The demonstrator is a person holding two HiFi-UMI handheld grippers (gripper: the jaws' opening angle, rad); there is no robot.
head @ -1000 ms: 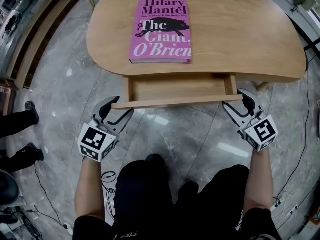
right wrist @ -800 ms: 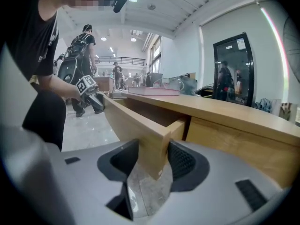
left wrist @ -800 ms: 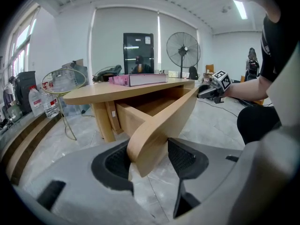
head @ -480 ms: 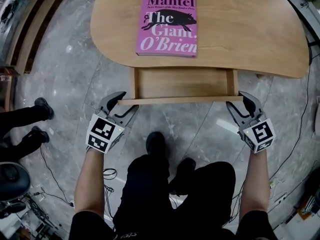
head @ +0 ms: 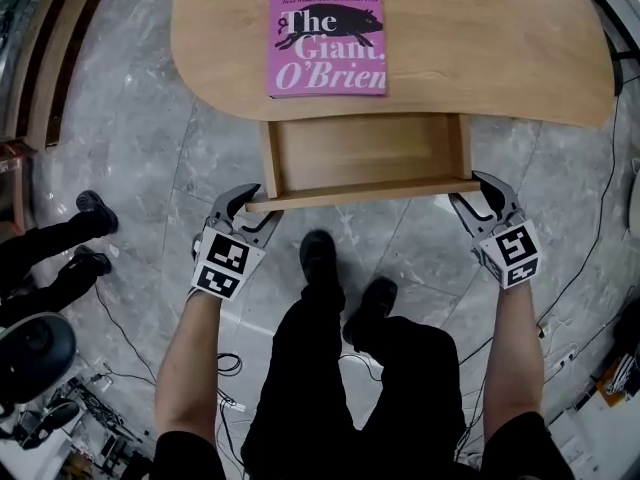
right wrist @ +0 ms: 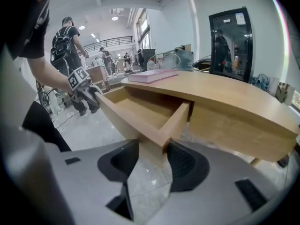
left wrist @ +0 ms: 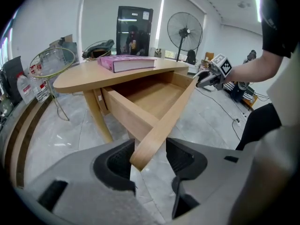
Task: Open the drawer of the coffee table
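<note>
The light wooden coffee table (head: 480, 48) has its drawer (head: 360, 153) pulled well out, and the drawer is empty. My left gripper (head: 250, 209) holds the left end of the drawer front (head: 360, 194). In the left gripper view that board end (left wrist: 161, 128) sits between the pads of the left gripper (left wrist: 149, 153), whose jaws have just been closing on it. My right gripper (head: 472, 192) holds the right end. In the right gripper view the front's corner (right wrist: 154, 142) is pinched by the right gripper (right wrist: 152, 159), whose jaws also closed further.
A pink book (head: 328, 38) lies on the table top above the drawer. The person's shoes (head: 320, 258) stand on the marble floor just under the drawer front. Another person's feet (head: 90, 208) are at the left, with cables (head: 225, 363) and a stool (head: 35, 348) nearby.
The drawer has slid farther out of the table toward the person. Both grippers have come back with its front board, one at each end.
</note>
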